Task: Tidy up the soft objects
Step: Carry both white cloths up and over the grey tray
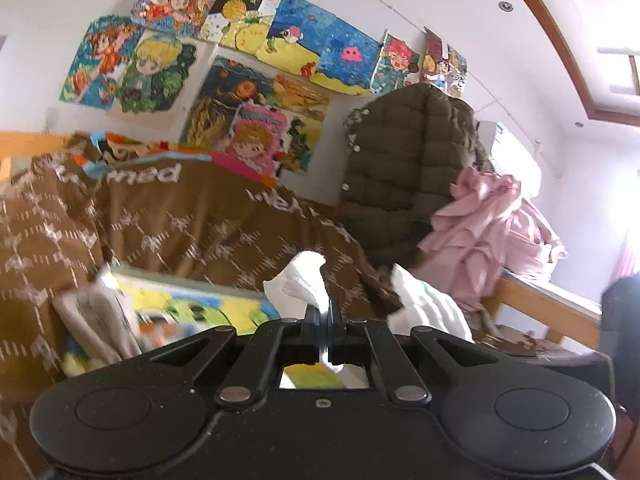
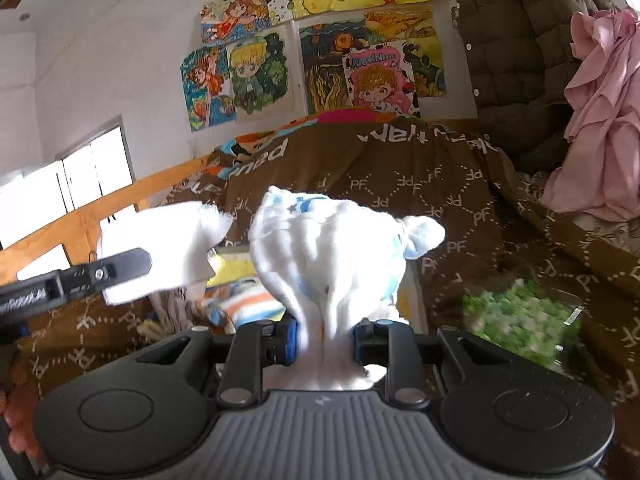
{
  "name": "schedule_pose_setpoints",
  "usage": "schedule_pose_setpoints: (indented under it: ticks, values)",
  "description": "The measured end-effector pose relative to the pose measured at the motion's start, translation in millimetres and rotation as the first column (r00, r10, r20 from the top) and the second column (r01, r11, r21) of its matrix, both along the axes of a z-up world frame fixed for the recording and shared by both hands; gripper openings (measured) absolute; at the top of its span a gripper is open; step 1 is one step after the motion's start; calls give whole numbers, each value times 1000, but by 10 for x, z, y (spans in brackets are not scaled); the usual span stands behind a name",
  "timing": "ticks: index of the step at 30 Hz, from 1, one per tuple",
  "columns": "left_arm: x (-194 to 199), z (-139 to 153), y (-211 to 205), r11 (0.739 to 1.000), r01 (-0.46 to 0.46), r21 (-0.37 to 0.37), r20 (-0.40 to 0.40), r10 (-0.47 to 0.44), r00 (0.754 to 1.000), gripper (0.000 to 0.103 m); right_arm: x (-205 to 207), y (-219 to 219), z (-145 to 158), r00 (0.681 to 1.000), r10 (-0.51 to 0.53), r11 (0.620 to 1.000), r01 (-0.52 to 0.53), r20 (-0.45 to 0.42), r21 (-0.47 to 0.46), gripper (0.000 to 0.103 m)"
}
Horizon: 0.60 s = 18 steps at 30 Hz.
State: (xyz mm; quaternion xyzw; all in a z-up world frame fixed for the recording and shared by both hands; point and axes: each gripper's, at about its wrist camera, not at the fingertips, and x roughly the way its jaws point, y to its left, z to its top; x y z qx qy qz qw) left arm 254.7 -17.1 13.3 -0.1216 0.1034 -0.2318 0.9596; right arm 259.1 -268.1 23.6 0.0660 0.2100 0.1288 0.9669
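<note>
My left gripper (image 1: 325, 312) is shut on a corner of a white cloth (image 1: 300, 284), held above the bed. In the right wrist view the left gripper (image 2: 120, 266) comes in from the left, still pinching that white cloth (image 2: 168, 248). My right gripper (image 2: 325, 340) is shut on a bunched white cloth with blue print (image 2: 328, 248), which bulges up between the jaws. In the left wrist view that cloth (image 1: 428, 304) shows to the right.
A brown patterned quilt (image 2: 440, 192) covers the bed. A dark green puffer jacket (image 1: 400, 152) and a pink garment (image 1: 492, 232) hang at the right. A colourful mat (image 1: 192, 308), a grey cloth (image 1: 100, 320), a green-patterned bag (image 2: 524, 316) and the wooden bed rail (image 2: 100, 208) lie around.
</note>
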Motion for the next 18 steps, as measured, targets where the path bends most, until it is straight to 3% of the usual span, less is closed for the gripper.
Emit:
schedule_pose_setpoints:
  ticks: [3, 8, 11, 18]
  values:
    - [179, 63, 119, 1000, -20, 24, 19, 19, 1000, 2, 179, 144, -17, 1000, 11, 1000, -11, 16, 5, 28]
    - [360, -31, 351, 997, -74, -10, 9, 74, 997, 2, 495, 418, -103, 999, 37, 999, -37, 38, 3, 28]
    - [487, -181, 499, 995, -103, -17, -23, 103, 994, 2, 658, 598, -191, 998, 46, 998, -45, 46, -41, 28]
    - [764, -395, 790, 982, -163, -93, -124, 151, 981, 2, 1034, 795, -340, 999, 47, 999, -47, 0, -11, 28]
